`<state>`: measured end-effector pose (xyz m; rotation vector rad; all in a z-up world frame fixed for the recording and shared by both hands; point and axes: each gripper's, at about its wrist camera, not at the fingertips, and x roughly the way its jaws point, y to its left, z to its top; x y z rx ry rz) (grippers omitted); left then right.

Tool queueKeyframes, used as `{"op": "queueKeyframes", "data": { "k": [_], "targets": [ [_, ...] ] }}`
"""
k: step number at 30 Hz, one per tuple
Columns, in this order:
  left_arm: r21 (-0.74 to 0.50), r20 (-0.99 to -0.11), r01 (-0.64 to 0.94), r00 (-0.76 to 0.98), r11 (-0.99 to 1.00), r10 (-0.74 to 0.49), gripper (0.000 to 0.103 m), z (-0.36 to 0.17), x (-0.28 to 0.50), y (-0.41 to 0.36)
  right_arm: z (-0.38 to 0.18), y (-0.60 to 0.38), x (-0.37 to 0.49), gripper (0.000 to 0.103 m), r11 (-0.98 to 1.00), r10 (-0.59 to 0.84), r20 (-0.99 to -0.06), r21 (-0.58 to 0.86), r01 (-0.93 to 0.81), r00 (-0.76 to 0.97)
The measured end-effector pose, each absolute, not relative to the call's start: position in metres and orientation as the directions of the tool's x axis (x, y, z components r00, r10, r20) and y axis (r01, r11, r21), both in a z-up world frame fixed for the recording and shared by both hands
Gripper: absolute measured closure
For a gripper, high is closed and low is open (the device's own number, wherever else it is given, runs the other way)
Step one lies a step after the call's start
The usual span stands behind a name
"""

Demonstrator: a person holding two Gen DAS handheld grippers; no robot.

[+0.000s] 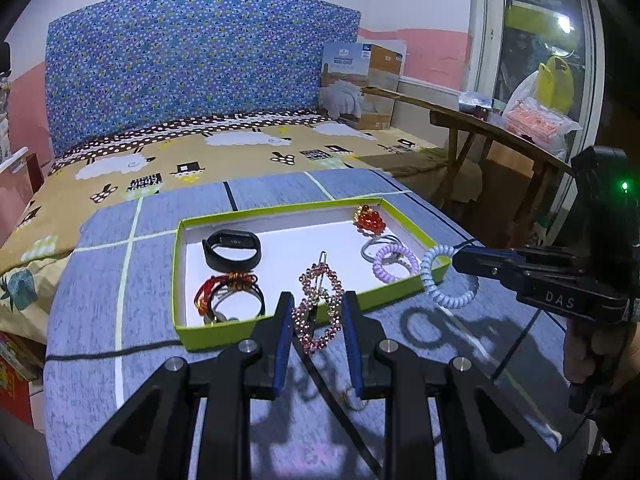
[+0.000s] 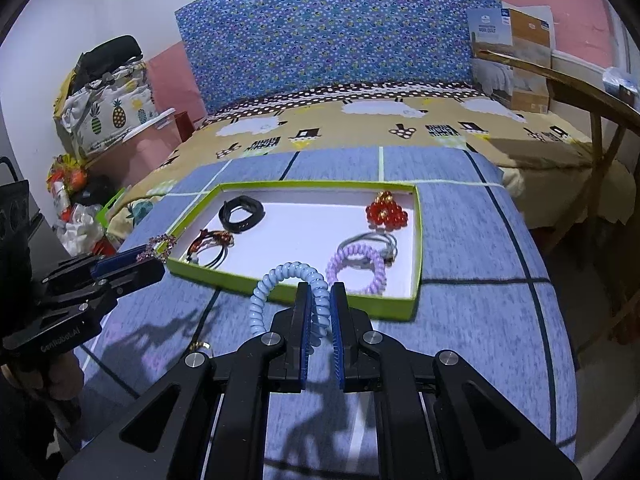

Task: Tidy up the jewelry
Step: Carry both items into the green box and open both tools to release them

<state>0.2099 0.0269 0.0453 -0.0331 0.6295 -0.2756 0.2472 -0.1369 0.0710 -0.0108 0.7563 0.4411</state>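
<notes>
A shallow green-rimmed tray [image 1: 276, 330] [image 2: 352, 304] with a white floor lies on the blue cloth. In it are a black band [image 1: 232, 249] [image 2: 241, 212], red-and-black bracelets [image 1: 230, 292] [image 2: 210, 245], red beads [image 1: 368, 220] [image 2: 386, 211], and a lilac coil tie [image 1: 394, 264] [image 2: 356, 270] on a grey ring. My left gripper [image 1: 316, 312] is shut on a pink beaded hair clip [image 1: 318, 304] [image 2: 158, 245] above the tray's near rim. My right gripper [image 2: 320, 300] [image 1: 456, 260] is shut on a pale blue coil tie [image 2: 290, 288] [image 1: 440, 280] at the tray's near right corner.
The tray sits on a blue checked cloth [image 1: 420, 360] laid over a bed with a sheep-print sheet [image 1: 240, 160]. A small gold piece [image 2: 200, 347] [image 1: 352, 398] lies on the cloth near the grippers. A wooden bench [image 1: 500, 136] stands at the right. Bags are piled at the left [image 2: 104, 96].
</notes>
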Motion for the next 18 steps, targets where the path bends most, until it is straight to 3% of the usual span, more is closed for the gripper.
{"op": "queueKeyframes", "data": {
  "k": [18],
  "targets": [
    [-0.105, -0.639, 0.206, 0.736, 0.973, -0.225, 0.078, 0.026, 0.291, 0.024, 0.054, -0.118, 0.342, 0.093, 0.922, 0.348, -0.703, 0.135, -0.364, 0.62]
  ]
}}
